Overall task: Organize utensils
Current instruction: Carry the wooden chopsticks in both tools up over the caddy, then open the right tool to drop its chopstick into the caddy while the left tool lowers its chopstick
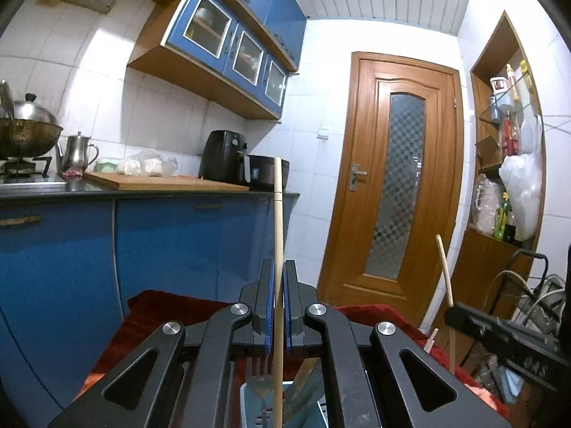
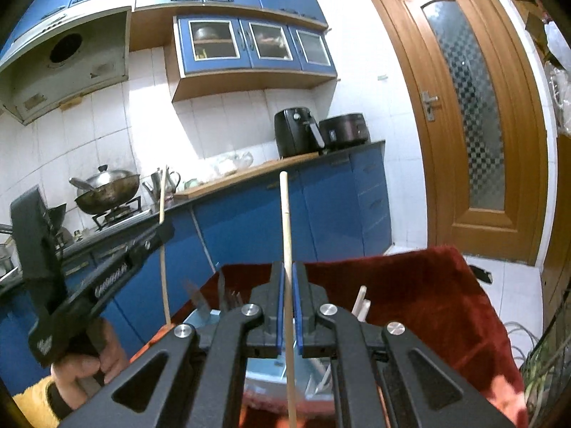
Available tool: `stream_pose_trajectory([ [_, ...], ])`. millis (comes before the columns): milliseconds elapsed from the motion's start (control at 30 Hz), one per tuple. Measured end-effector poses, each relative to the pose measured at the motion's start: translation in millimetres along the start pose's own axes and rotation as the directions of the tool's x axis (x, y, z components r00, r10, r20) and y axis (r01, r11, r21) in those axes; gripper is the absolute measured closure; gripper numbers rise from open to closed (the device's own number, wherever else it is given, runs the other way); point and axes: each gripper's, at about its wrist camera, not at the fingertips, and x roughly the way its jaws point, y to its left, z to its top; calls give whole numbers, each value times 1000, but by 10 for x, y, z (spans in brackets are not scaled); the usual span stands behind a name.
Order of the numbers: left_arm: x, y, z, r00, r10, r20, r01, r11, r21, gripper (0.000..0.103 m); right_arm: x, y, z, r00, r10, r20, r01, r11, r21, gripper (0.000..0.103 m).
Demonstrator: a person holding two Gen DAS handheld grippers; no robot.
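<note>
In the left wrist view my left gripper [image 1: 278, 267] is shut on an upright wooden chopstick [image 1: 278, 210]. Under it a fork [image 1: 262, 371] stands in a light blue utensil tray [image 1: 244, 397]. In the right wrist view my right gripper [image 2: 288, 267] is shut on a second upright chopstick [image 2: 285, 221] above the same tray [image 2: 266, 371]. That tray holds a fork [image 2: 235, 297] and a knife [image 2: 198, 299]. Each gripper appears in the other's view: the left gripper [image 2: 164, 228], held by a hand, with its chopstick [image 2: 163, 196], and the right gripper [image 1: 451, 315] with its chopstick [image 1: 444, 271].
A red cloth [image 2: 410, 285] covers the surface under the tray. Beyond stand blue kitchen cabinets [image 1: 171, 242] and a counter with a cutting board [image 1: 160, 182], an air fryer [image 1: 225, 160] and a wok [image 2: 107, 192]. A wooden door [image 1: 392, 185] and cluttered shelves [image 1: 506, 164] are to the right.
</note>
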Motion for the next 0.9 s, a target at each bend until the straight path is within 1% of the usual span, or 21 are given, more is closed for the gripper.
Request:
stream_pose_trajectory([
  [167,19,-74,-131,999,31,38,-33,998,46,99,172,-87,12,998,-34,55,34,999,2,97],
  [333,64,-49,-231,999,36,39,-37,999,20,99,353,-144,-35,995,-53,83,53,999,-2,97],
  [500,139,-22,-330,999,36,14,-36,999,9,99,470,-157,-70,995,-58,82,58,998,2,97],
  [633,139,-29,-356,999,30,16,-31,999,15,99,502,-153,-112,996,-60,73,60,998,-4,97],
  [900,127,-3,-383,1000,25,16,-25,1000,-2,99,494,-170,-169,997,-54,59,54,999,-5,97],
])
